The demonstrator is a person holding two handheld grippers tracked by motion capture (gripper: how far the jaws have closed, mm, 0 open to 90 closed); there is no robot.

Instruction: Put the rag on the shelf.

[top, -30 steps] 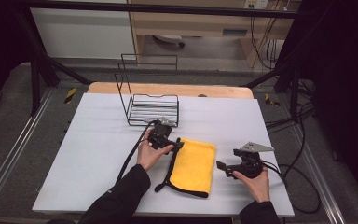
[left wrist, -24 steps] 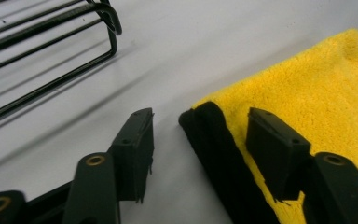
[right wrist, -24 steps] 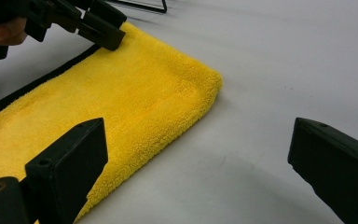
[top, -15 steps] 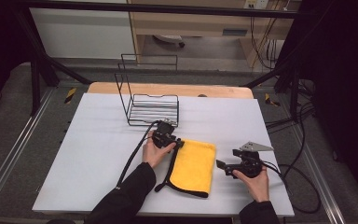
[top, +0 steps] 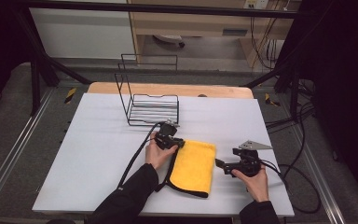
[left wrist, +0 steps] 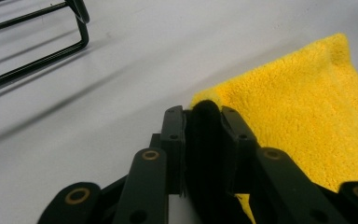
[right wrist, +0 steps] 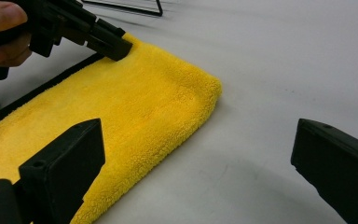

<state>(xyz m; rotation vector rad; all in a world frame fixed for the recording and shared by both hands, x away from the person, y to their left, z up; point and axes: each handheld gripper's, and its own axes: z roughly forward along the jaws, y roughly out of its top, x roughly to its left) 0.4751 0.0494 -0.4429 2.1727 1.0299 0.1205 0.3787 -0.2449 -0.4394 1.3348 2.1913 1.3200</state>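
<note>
Since the earlier frames the left gripper [top: 172, 140] has crept a bit toward the near-left corner of the yellow cloth [top: 193, 165] and its jaws have just been closing; now they're pinched on that corner's black-trimmed edge, w/ a dark fold of the hem standing up between the pads in the left gripper view. Cloth lies flat on the white table [top: 98, 154], folded, stretching away from the left fingers toward the person & to the right of them. Right gripper [top: 220, 164] hasn't shifted: it sits just beside the cloth's right edge, not touching, jaws spread wide w/ nothing between them; in the right gripper view the cloth [right wrist: 135, 116] runs under its left finger [right wrist: 70, 158] while bare table shows at the other. Left hand [top: 156, 153] is behind the left gripper, right hand [top: 256, 179] behind the right. Beyond the left fingers, near but apart, stands a black wire rack [top: 151, 108], its rods also in the left gripper view [left wrist: 37, 51].
</note>
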